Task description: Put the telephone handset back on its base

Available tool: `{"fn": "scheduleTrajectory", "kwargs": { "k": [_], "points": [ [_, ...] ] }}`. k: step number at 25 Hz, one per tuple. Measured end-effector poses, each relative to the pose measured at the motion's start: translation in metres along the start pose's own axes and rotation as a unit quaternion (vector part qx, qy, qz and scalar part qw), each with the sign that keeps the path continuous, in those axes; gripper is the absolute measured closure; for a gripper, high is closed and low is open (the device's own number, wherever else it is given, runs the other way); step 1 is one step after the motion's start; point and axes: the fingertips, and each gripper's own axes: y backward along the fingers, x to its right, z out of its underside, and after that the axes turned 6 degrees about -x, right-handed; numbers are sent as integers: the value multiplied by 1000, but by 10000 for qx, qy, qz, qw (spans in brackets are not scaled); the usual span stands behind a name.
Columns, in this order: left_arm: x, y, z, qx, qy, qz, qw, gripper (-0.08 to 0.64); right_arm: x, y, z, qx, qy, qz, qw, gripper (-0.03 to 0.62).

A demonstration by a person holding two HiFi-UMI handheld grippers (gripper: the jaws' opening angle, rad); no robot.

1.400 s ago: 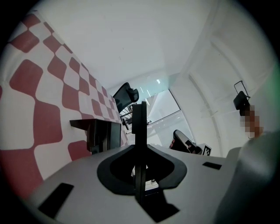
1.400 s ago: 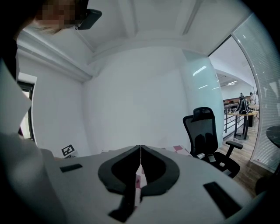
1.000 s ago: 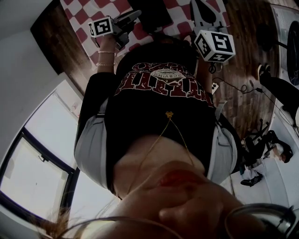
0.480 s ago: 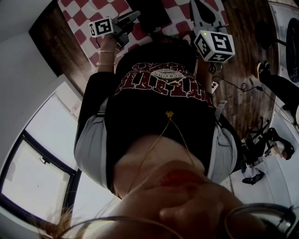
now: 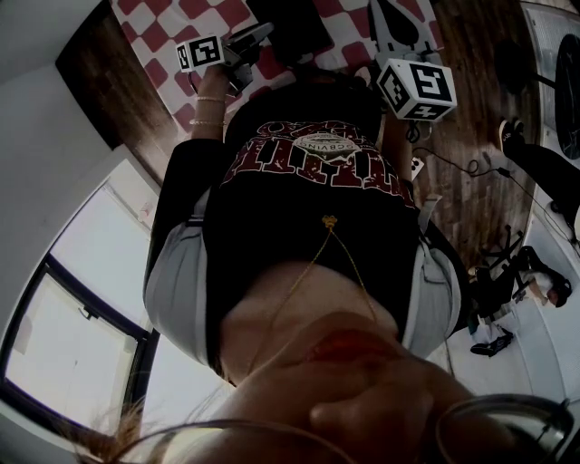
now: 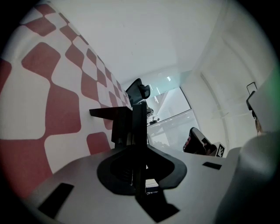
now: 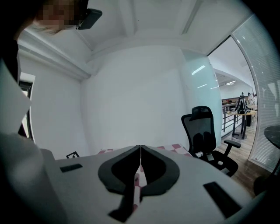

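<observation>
In the left gripper view a black slab-like thing, seemingly the telephone handset (image 6: 139,120), stands edge-on between the jaws of my left gripper (image 6: 135,131), which are shut on it. The gripper is rolled onto its side, so the red-and-white checkered cloth (image 6: 52,109) fills the left. In the head view the left gripper (image 5: 256,33) reaches over the cloth (image 5: 154,36) beside a black thing (image 5: 292,25); whether that is the base is unclear. My right gripper (image 5: 391,20) hovers to the right. Its jaws (image 7: 140,154) are shut with nothing in them.
The person's dark printed shirt (image 5: 308,208) hides most of the head view. Wooden floor (image 5: 471,181) with a cable (image 5: 453,165) lies to the right, where another person's legs (image 5: 544,172) show. A black office chair (image 7: 205,131) stands beyond the table.
The left gripper has edged slightly farther over the cloth, away from the body. The right gripper has hardly moved.
</observation>
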Motion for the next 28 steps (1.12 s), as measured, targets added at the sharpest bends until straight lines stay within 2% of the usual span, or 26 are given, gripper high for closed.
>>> {"fn": "scheduleTrajectory", "kwargs": {
  "k": [16, 21, 28],
  "points": [
    [-10, -8, 4, -10, 13, -91, 10000, 480, 0, -3, -2, -38, 38, -11, 10000, 572],
    [-13, -11, 5, 59, 123, -82, 9999, 480, 1, -2, -2, -36, 25, 1, 10000, 572],
    [-14, -10, 5, 97, 44, -34, 9999, 480, 0, -4, -3, -34, 27, -27, 10000, 572]
  ]
}}
